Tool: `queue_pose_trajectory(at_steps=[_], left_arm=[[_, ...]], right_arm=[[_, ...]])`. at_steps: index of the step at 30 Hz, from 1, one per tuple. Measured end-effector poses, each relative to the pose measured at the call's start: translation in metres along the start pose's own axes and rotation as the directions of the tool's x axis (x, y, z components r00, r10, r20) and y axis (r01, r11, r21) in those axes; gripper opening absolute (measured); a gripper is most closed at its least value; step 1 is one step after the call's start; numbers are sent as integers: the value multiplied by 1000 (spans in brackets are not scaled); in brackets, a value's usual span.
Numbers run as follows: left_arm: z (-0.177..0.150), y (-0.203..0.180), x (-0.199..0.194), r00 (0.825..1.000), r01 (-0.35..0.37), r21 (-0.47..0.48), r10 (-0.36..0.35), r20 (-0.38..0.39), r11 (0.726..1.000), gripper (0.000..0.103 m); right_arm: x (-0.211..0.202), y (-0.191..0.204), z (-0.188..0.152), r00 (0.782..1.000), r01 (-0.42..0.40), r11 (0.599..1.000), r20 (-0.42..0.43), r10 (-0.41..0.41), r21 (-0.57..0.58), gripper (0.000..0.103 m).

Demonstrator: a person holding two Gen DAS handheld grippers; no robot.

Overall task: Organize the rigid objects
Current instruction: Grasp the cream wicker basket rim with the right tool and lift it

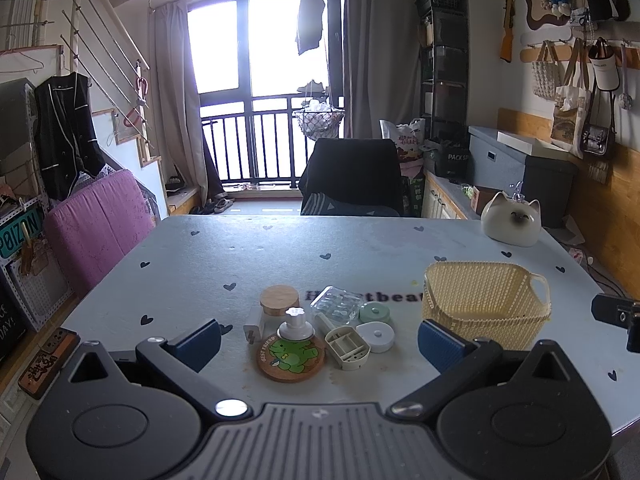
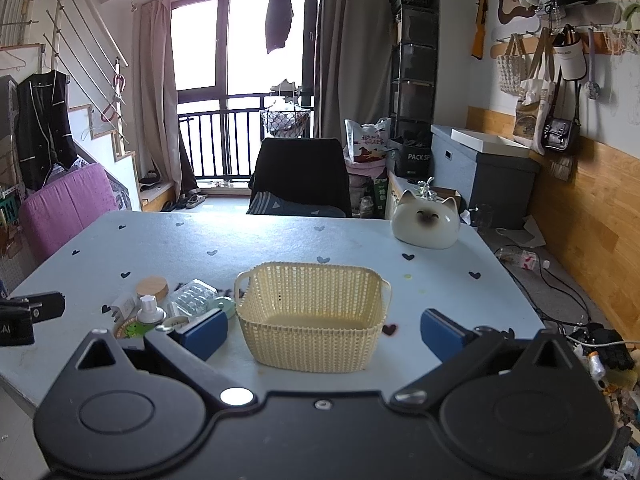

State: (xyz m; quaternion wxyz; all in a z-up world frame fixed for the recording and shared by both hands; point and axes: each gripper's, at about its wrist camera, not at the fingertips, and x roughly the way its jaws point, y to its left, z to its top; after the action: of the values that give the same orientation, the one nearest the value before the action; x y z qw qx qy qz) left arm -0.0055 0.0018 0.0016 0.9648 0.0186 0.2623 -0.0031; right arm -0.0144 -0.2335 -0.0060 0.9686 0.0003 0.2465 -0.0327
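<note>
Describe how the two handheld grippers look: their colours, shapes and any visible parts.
Both look alike. The left gripper and the right gripper each have a black plastic body with two large round housings, triangular cut-outs and silver screws. Black angled arms carry flat fingers with blue ribbed pads. A ridged grey panel sits in the middle of the left one. No cables, hands or sleeves are visible.

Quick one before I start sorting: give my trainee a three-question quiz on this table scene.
1. True or false: the cream basket already holds items.
2. Which gripper faces the clutter pile: A left gripper, B right gripper?
3. What stands on the frog coaster?

Key: 1 false, it looks empty. 2 A. 3 The white pump bottle.
</note>
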Motion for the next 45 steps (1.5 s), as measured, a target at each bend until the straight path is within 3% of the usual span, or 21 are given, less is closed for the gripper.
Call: queue_pose_trajectory(at_steps=[15,24,27,29,37,45], left_arm=[[8,-25,33,998,-61,-27,60,-21,998,103],[12,-26,69,993,-91,-38,88,-74,995,103],[13,-20,87,991,-106,-33,102,-89,994,103],[13,-15,101,989,-110,-25,107,-97,994,103],[9,13,159,987,-75,-15,72,-142,997,103],[-3,36,203,978,-14,14,16,-206,1000,103]], right_arm=[[35,-45,15,999,53,998,10,-53,25,103],[78,-73,30,998,51,997,-41,-48,58,103],[98,-80,35,999,15,996,-43,-11,83,103],[116,-82,38,997,-19,996,-70,25,90,103],[178,-81,39,980,33,988,-200,-2,148,103],[226,-75,24,947,79,983,-320,-22,167,64]])
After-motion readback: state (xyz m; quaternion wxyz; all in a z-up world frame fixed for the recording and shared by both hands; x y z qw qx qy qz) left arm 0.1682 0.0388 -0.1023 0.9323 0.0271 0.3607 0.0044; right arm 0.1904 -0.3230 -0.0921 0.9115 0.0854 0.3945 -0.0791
